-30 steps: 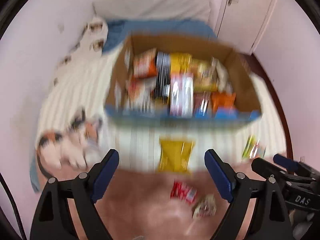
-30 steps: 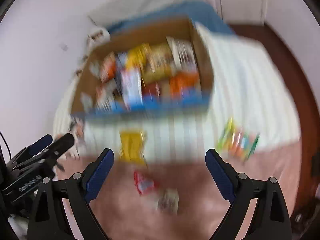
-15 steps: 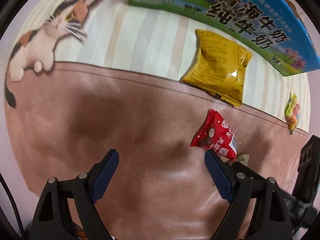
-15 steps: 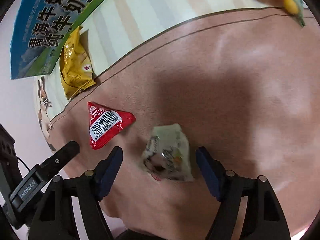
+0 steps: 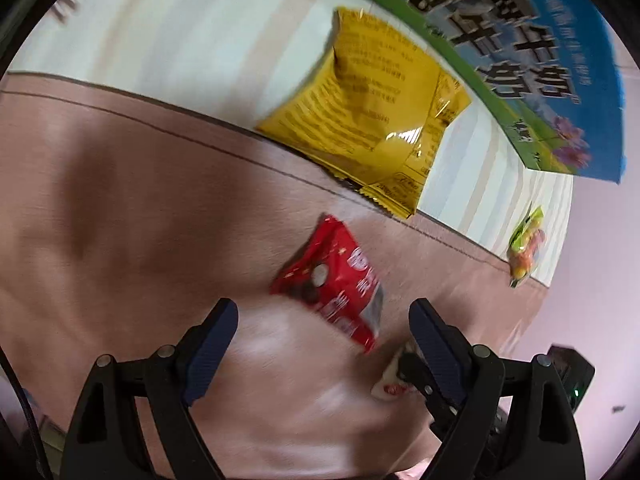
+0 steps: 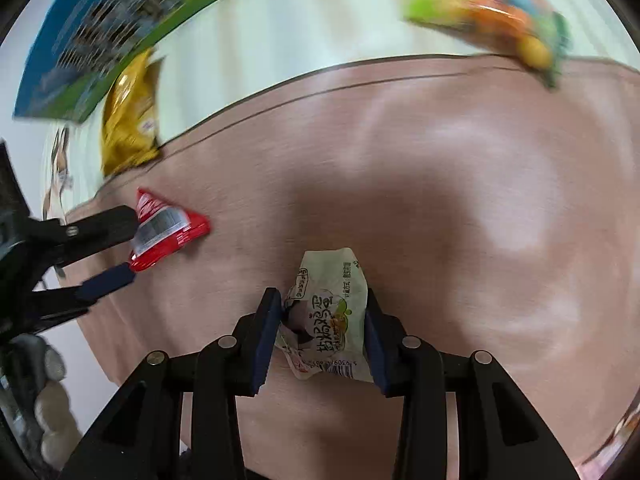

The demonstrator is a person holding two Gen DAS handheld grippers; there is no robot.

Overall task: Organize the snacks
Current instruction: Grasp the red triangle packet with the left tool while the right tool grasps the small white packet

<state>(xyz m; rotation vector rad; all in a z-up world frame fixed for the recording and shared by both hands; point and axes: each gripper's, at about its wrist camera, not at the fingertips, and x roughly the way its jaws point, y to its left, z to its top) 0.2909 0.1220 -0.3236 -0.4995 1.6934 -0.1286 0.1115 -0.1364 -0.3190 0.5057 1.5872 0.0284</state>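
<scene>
A red snack packet [image 5: 332,280] lies on the pink-brown blanket [image 5: 120,220]. My left gripper [image 5: 324,320] is open around its near end; it also shows in the right wrist view [image 6: 128,240] with the red packet [image 6: 168,228] between its fingers. A pale green-white snack packet [image 6: 328,320] sits between the fingers of my right gripper [image 6: 322,332], which has closed in on both its sides. A yellow packet [image 5: 368,120] lies near the box. A green candy bag [image 6: 492,8] lies at the far right.
A blue and green milk carton box [image 5: 520,52] stands beyond the yellow packet on the striped sheet [image 5: 180,32]. The green candy bag also shows at the right of the left wrist view [image 5: 526,244]. The bed edge lies to the left in the right wrist view.
Both grippers moved down and forward to the blanket. The left one now straddles the red packet. The right one narrowed from open onto the pale green-white packet.
</scene>
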